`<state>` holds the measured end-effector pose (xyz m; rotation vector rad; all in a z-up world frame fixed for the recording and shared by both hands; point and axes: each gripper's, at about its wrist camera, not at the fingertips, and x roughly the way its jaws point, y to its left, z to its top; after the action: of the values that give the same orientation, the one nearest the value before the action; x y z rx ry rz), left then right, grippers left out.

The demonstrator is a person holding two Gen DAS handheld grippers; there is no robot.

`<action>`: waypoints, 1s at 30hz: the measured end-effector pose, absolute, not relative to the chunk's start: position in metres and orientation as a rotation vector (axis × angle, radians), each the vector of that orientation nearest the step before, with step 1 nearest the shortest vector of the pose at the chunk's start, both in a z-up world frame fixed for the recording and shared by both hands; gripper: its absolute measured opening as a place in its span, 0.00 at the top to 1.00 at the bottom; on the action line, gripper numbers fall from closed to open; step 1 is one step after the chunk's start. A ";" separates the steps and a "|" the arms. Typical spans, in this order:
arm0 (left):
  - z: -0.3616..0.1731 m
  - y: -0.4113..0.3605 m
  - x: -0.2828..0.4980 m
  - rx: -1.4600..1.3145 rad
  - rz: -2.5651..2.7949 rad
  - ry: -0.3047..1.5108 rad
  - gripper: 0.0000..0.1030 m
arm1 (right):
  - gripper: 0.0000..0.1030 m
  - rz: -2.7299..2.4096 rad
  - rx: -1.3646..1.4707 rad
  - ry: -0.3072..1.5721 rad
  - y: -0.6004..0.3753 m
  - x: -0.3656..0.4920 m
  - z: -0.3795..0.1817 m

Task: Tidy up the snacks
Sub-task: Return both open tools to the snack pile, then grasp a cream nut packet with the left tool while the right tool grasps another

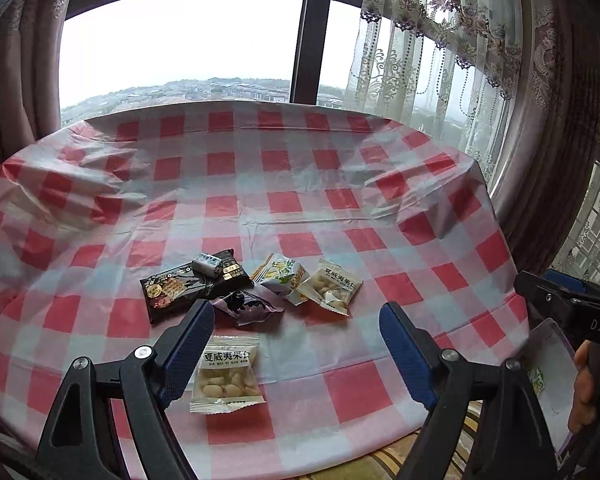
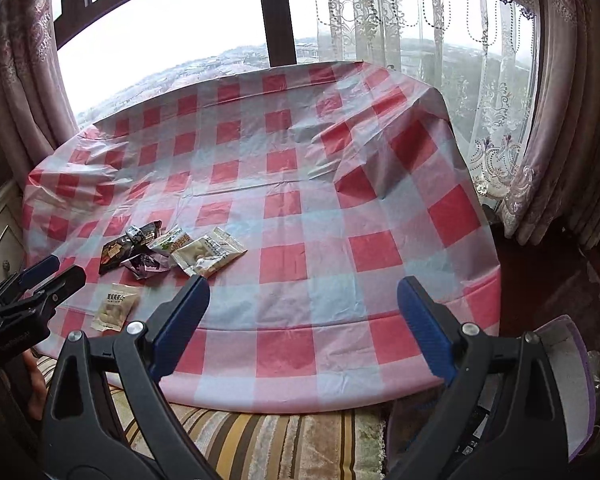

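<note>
A cluster of snacks lies on the red-and-white checked tablecloth [image 1: 300, 200]: a black packet [image 1: 188, 286] with a small grey-white candy [image 1: 207, 265] on top, a crumpled purple wrapper [image 1: 252, 306], a green-and-white packet [image 1: 280, 276] and a clear nut packet [image 1: 332, 286]. A second nut packet [image 1: 226, 376] lies alone nearer the front edge, just right of my left gripper's left finger. My left gripper [image 1: 296, 308] hovers open over the table front with nothing in it. My right gripper [image 2: 303, 282] is open and empty to the right of the cluster [image 2: 168, 252].
A white box with a purple rim [image 2: 572, 360] stands off the table's front right corner, beside a hand [image 1: 588, 384] holding the right gripper. A window and lace curtains [image 2: 380, 20] back the table. Striped carpet [image 2: 260, 440] lies below the front edge.
</note>
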<state>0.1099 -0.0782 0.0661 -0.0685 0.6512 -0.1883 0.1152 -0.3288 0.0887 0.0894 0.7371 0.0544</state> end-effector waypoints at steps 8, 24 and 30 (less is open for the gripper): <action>0.048 -0.032 0.121 -0.174 -0.126 0.732 0.17 | 0.07 0.126 0.052 0.794 -0.297 0.143 0.070; -0.014 -0.031 0.161 -0.176 -0.120 1.068 0.27 | 0.07 0.228 -0.083 0.926 -0.245 0.200 0.021; -0.022 -0.029 0.170 -0.171 -0.109 1.088 0.29 | 0.07 0.293 -0.189 0.953 -0.223 0.222 0.006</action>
<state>0.1695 -0.0294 -0.0218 -0.1706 1.0880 -0.1087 0.2219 -0.2233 0.0061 -0.1887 0.9531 0.2931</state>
